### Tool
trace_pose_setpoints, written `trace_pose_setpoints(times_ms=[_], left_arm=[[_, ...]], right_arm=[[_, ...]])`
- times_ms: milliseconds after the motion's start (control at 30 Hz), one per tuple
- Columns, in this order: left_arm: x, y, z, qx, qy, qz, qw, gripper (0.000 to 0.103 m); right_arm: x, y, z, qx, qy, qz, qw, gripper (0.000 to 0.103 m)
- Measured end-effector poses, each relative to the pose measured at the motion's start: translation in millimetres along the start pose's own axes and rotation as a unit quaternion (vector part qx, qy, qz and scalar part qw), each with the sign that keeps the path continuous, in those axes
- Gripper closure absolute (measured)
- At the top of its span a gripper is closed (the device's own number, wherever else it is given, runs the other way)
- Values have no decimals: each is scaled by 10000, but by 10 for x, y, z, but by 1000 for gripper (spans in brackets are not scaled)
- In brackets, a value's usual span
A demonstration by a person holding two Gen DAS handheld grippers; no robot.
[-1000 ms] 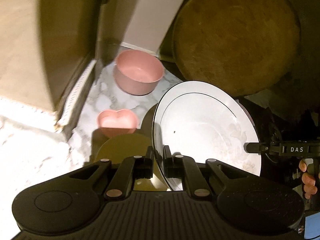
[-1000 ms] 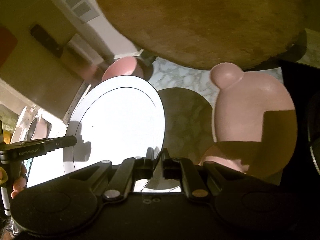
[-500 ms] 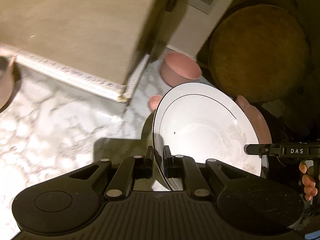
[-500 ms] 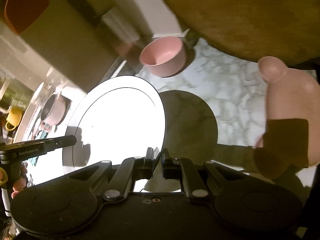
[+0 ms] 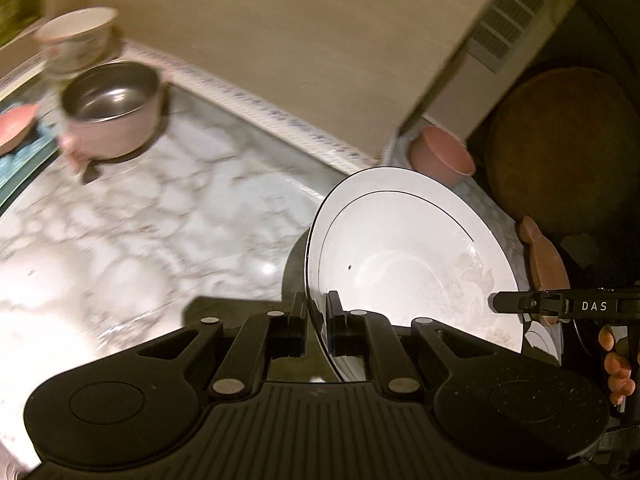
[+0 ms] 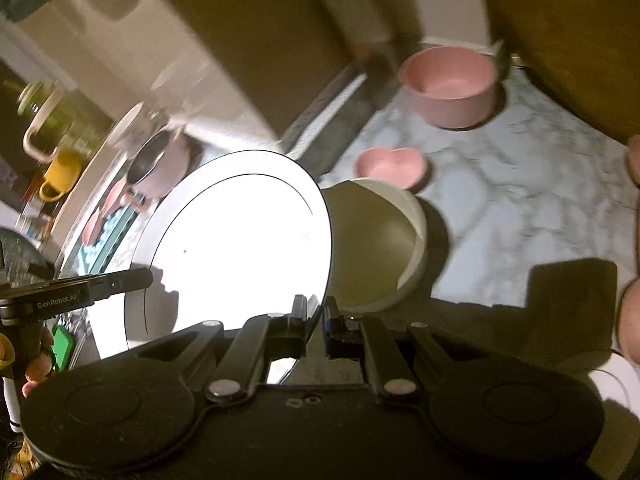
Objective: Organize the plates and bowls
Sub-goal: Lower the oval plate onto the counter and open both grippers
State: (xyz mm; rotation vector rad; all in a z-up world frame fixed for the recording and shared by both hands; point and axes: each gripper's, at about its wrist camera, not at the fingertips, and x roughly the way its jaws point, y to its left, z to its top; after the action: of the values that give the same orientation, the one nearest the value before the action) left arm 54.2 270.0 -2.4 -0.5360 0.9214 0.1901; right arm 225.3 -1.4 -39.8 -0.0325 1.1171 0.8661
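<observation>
- The marble countertop point(image 5: 132, 240) spreads under everything, white with grey veins and brightly lit at the near left of the left wrist view.
- A round wooden board point(image 5: 560, 152) stands propped at the back right, in shadow.
- The white plate point(image 5: 400, 256) is held off the counter, tilted steeply on edge, between the two grippers; a thin dark line runs inside its rim and a faint floral print shows on its lower right.
- The left gripper point(image 5: 317, 316) is clamped on the plate's near rim, one finger on each face of it.
- The right gripper point(image 6: 316, 316) pinches the opposite rim in the same manner, with the plate's bright face to the left of its fingers.
- A cream plate point(image 6: 384, 240) lies flat on the counter just behind the raised one, half in its shadow.
- A steel-lined pink pot point(image 5: 112, 108) sits at the far left of the counter, blurred.
- A pale bowl point(image 5: 76, 36) stands just behind that pot, also blurred.
- A round pink bowl point(image 6: 448, 84) rests near the wooden board, at the back.
- A pink heart-shaped dish point(image 6: 390, 166) sits between the round pink bowl and the cream plate, touching neither.
</observation>
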Motion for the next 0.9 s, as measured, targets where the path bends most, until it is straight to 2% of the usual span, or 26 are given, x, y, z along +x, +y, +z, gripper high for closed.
trace_pose_setpoints(times_ms=[367, 633, 900], left_arm=[[-336, 653, -310, -592, -98, 339, 9976, 95], [-339, 987, -548, -894, -6, 519, 9946, 95], [-232, 1146, -722, -1060, 106, 646, 9922, 95]], right_arm=[[465, 620, -43, -471, 392, 264, 9978, 97], [795, 871, -109, -672, 632, 286, 9953, 96], [1071, 963, -193, -828, 766, 252, 9933, 96]])
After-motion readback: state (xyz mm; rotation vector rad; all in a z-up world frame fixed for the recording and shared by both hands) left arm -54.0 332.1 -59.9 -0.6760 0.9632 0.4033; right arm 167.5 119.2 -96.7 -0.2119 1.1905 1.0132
